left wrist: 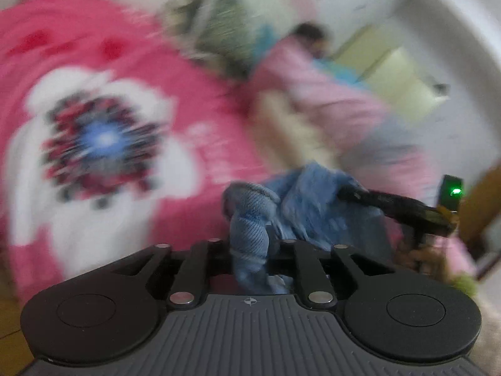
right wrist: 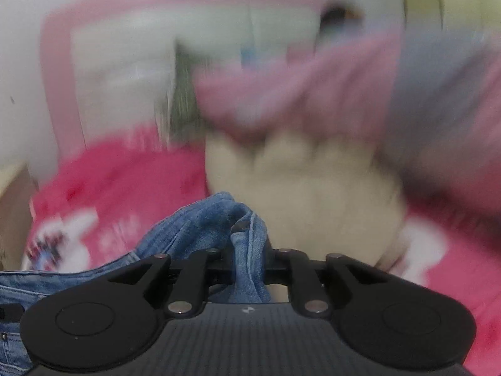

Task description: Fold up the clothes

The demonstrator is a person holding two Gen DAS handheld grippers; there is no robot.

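Blue jeans [left wrist: 307,206] hang bunched over a pink bedspread [left wrist: 125,62]. In the left wrist view my left gripper [left wrist: 250,235] has a rolled fold of the denim clamped between its fingers. The right gripper [left wrist: 347,192] reaches in from the right, a dark bar with a green light behind it, and its tip is buried in the same cloth. In the right wrist view my right gripper [right wrist: 249,241] pinches a fold of the jeans [right wrist: 200,222], and the rest trails off to the lower left. Both views are smeared by motion.
The bedspread [right wrist: 125,181] has a white flower print with a dark centre [left wrist: 100,144]. A cream cloth [right wrist: 313,194] lies just beyond the jeans. Behind it a person in pink [left wrist: 313,87] lies on the bed. White wall and a pale yellow cabinet [left wrist: 400,81] stand at the back right.
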